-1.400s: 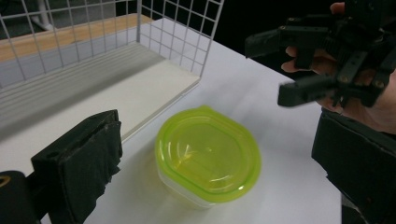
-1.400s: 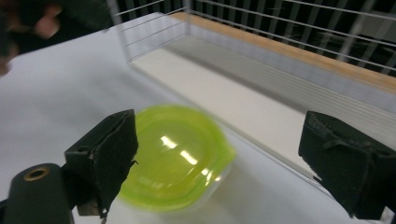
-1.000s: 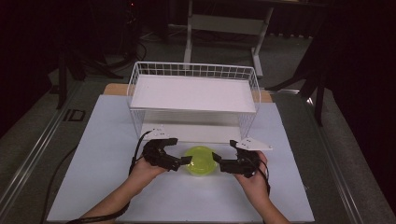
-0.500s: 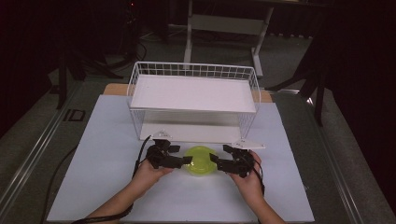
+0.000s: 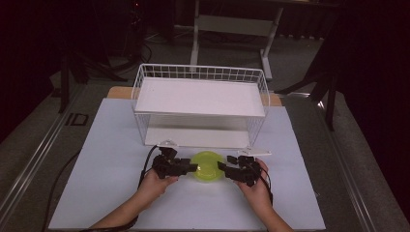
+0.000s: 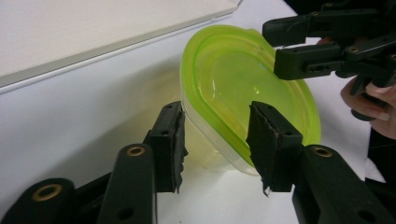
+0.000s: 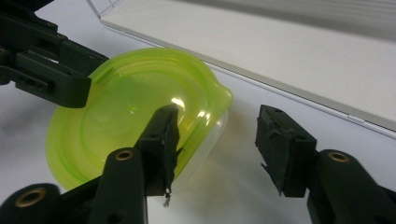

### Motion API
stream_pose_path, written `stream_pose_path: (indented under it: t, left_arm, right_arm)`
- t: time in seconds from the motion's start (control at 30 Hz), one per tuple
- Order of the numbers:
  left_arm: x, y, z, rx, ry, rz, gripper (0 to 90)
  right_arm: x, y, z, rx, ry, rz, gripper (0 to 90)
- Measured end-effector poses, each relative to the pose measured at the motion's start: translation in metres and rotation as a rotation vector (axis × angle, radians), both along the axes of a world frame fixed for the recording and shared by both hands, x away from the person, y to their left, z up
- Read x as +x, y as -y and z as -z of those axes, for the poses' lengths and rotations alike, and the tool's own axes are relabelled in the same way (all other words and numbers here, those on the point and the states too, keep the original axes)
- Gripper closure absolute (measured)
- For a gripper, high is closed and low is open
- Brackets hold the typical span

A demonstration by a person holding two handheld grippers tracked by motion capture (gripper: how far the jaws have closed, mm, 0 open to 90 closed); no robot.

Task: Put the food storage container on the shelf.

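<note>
A round clear container with a yellow-green lid [image 5: 207, 166] rests on the white table sheet in front of the wire rack. My left gripper [image 5: 191, 167] is at its left side and my right gripper [image 5: 223, 167] at its right side. In the left gripper view the left gripper [image 6: 217, 149] is open, its jaws astride the container's [image 6: 243, 79] near rim. In the right gripper view the right gripper [image 7: 222, 147] is open, one jaw over the lid [image 7: 126, 116], the other outside the wall. Each view also shows the opposite gripper beyond the lid.
A white wire rack [image 5: 200, 96] with two white shelves stands just behind the container, its lower shelf [image 5: 198, 137] facing me. A small white tag [image 5: 254, 152] lies by the rack's front right foot. The white sheet [image 5: 106, 145] extends left and right.
Both hands have drawn in slightly towards the container, the right one shifting a little left. The container has stayed in place.
</note>
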State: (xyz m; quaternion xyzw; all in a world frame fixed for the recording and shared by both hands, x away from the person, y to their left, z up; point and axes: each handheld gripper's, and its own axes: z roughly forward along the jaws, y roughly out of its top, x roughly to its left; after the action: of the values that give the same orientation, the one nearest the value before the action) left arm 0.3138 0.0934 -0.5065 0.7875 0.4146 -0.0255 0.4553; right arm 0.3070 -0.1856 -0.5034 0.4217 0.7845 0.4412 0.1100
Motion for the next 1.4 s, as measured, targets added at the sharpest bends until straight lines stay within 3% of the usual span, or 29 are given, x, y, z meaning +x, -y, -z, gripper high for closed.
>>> stream_pose_path:
  t: [0.23,0.57,0.93,1.07,1.13,1.3,1.4]
  left_arm:
    - [-0.002,0.004,-0.004,0.026,-0.010,-0.008,61.4]
    - [-0.004,0.004,-0.006,0.005,-0.061,0.024,67.1]
    - [-0.013,0.006,-0.011,0.013,-0.049,-0.013,75.0]
    - [-0.017,0.005,-0.014,0.018,-0.049,-0.032,77.7]
    - [-0.019,0.005,-0.017,0.041,-0.023,-0.037,81.3]
    - [-0.018,-0.003,-0.020,-0.014,-0.013,-0.038,81.4]
    - [-0.017,-0.006,-0.029,-0.037,0.014,-0.055,81.4]
  right_arm:
    - [-0.004,0.001,-0.002,0.019,-0.027,-0.020,61.3]
    - [-0.010,0.001,-0.005,0.032,-0.049,-0.022,69.1]
    - [-0.024,-0.002,-0.011,0.026,-0.045,-0.009,73.2]
    - [-0.026,-0.002,-0.012,0.051,-0.064,-0.005,76.0]
    - [-0.027,-0.002,-0.014,0.070,-0.080,-0.003,79.4]
    - [-0.031,-0.008,-0.022,0.060,-0.048,0.006,79.6]
    - [-0.028,-0.010,-0.031,0.069,-0.021,0.011,79.6]
